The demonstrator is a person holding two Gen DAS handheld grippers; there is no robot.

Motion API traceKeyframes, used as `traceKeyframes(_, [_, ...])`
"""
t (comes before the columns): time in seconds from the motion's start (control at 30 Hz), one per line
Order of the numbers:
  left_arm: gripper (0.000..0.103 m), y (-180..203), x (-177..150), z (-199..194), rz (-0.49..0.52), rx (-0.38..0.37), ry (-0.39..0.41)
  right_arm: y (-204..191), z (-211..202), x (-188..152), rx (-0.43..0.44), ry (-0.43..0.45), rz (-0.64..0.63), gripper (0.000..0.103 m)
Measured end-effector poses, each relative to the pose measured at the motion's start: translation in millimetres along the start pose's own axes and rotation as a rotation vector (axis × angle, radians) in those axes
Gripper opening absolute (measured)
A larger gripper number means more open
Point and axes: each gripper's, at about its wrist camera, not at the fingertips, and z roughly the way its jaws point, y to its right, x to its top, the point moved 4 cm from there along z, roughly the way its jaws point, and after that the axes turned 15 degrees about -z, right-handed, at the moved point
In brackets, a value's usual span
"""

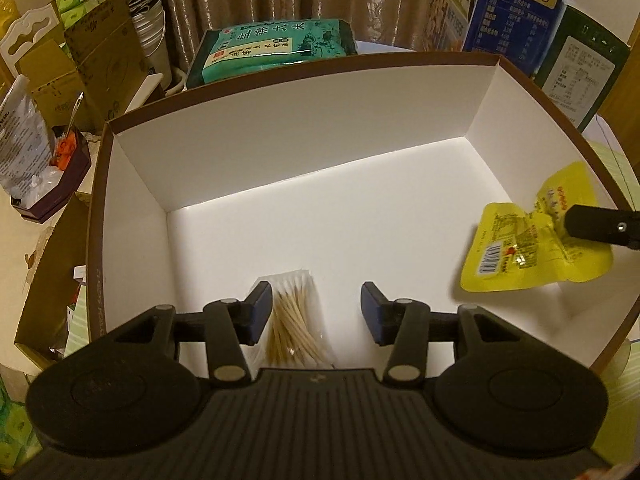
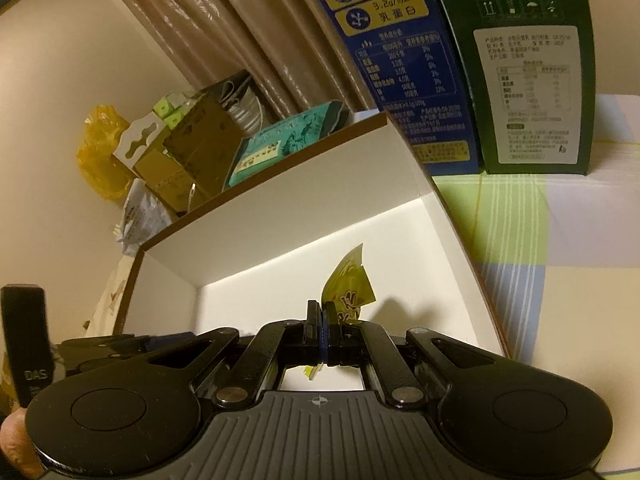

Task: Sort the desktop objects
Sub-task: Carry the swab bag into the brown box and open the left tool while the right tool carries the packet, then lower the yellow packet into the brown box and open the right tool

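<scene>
A large white box with a brown rim (image 1: 280,128) fills the left wrist view. A clear packet of toothpicks (image 1: 294,328) lies on its floor. My left gripper (image 1: 312,318) is open, its jaws on either side of the packet and above it. My right gripper (image 2: 322,320) is shut on a yellow snack packet (image 2: 350,284) and holds it over the right side of the box (image 2: 280,216). In the left wrist view the packet (image 1: 528,240) hangs from the right gripper's fingers (image 1: 600,228).
Behind the box lie a green rice bag (image 1: 276,48), a blue milk carton (image 1: 516,4) and a dark green carton (image 1: 580,68). Brown cardboard boxes (image 1: 100,60) and a purple tray (image 1: 52,192) crowd the left. A checked cloth (image 2: 520,232) lies right of the box.
</scene>
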Motion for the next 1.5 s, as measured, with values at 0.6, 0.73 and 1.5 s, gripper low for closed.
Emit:
traceKeyframes(0.6, [0.06, 1.2, -3.1, -5.4, 0.006, 0.004, 0.009, -4.3, 25.0, -13.2, -0.105, -0.119, -0.213, 0.044])
traceKeyframes(0.73, [0.067, 1.2, -3.3, -12.2, 0.004, 0.006, 0.019, -19.2, 22.2, -15.0, -0.11, -0.128, -0.278, 0.063])
traceKeyframes(1.5, [0.084, -6.6, -36.7, -96.6, -0.036, 0.002, 0.115, -44.5, -30.9, -22.4, -0.142, -0.094, -0.359, 0.098])
